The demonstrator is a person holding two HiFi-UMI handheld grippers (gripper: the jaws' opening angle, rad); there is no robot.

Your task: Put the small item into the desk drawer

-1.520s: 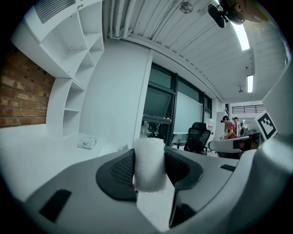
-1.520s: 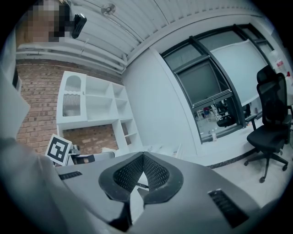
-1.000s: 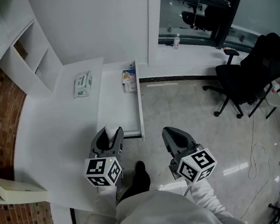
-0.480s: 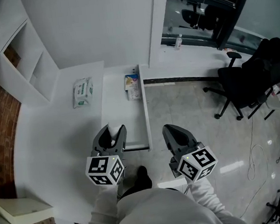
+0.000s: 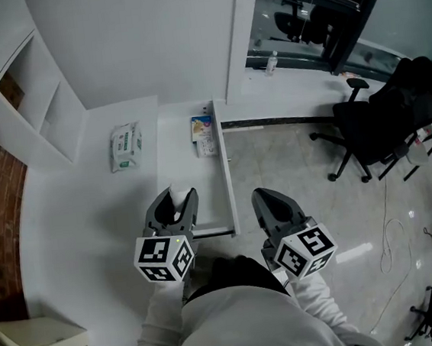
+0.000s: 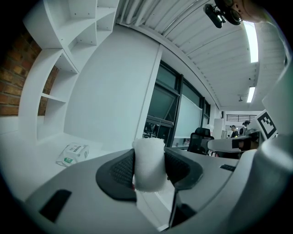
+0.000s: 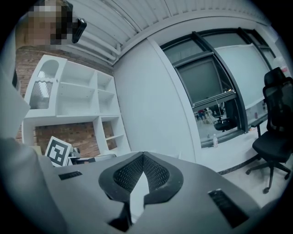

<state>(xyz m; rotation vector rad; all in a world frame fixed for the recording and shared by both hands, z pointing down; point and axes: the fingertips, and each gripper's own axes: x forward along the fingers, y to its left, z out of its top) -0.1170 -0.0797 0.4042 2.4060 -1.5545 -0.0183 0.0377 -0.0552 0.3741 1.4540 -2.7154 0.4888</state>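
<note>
The white counter [image 5: 74,214] runs along the left, and the drawer [image 5: 188,163] stands pulled out from its right edge, wide open, its floor bare except for some small packs [image 5: 203,133] at the far end. A packet of wipes [image 5: 126,145] lies on the counter just left of it.

The left tool [image 5: 174,202] hovers about the drawer's near left corner. Its jaws are held fairly wide and clamp a soft white lump [image 6: 149,171], the small item. The right tool [image 5: 274,204] is closed and empty, over the floor to the right.

The step seems to be the drop. Move the left tool a little right and far so the lump is over bare drawer floor. Lower it inside the walls, then let go. Grip gently, since the lump looks squashy.
</note>
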